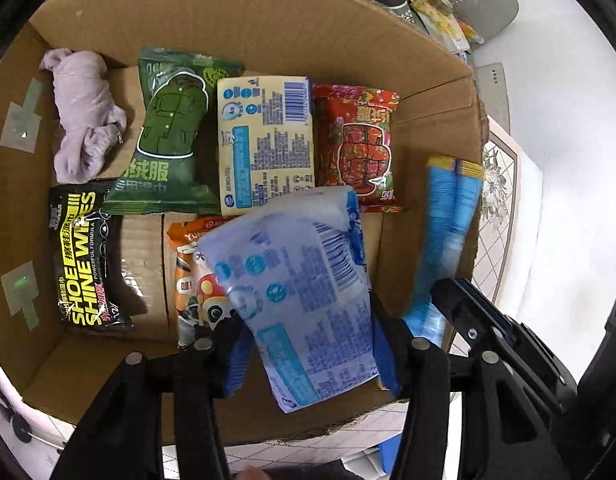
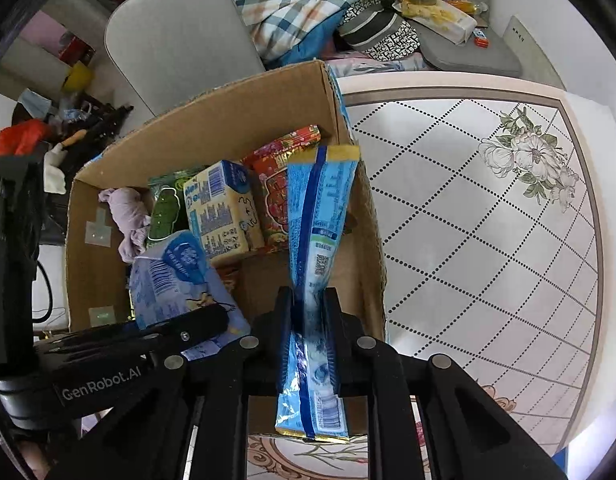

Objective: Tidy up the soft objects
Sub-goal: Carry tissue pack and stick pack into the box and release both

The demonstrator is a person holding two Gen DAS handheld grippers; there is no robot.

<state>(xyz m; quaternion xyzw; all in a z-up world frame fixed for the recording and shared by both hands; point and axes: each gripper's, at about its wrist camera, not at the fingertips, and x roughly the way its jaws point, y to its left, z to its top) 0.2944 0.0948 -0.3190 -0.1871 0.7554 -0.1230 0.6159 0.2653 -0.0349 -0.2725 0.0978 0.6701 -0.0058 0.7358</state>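
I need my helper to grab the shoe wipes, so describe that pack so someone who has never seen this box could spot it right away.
Look in the open cardboard box. Along its left inside wall, just in front of the bundled lilac cloth and left of the green pack, lies the shoe wipes pack. It is the only black pack, with big yellow "SHOE SHINE WIPES" lettering.

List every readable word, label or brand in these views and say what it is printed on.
"SHOE SHINE WIPES" and "POWERFUL FORMULA": black packet in the cardboard box.
"GenRobot.AI": body of the left gripper.
"YUN...", cut off: orange packet.
Chinese characters on the green packet and red packet: not transcribed.
Fine print on both blue packs: too small.
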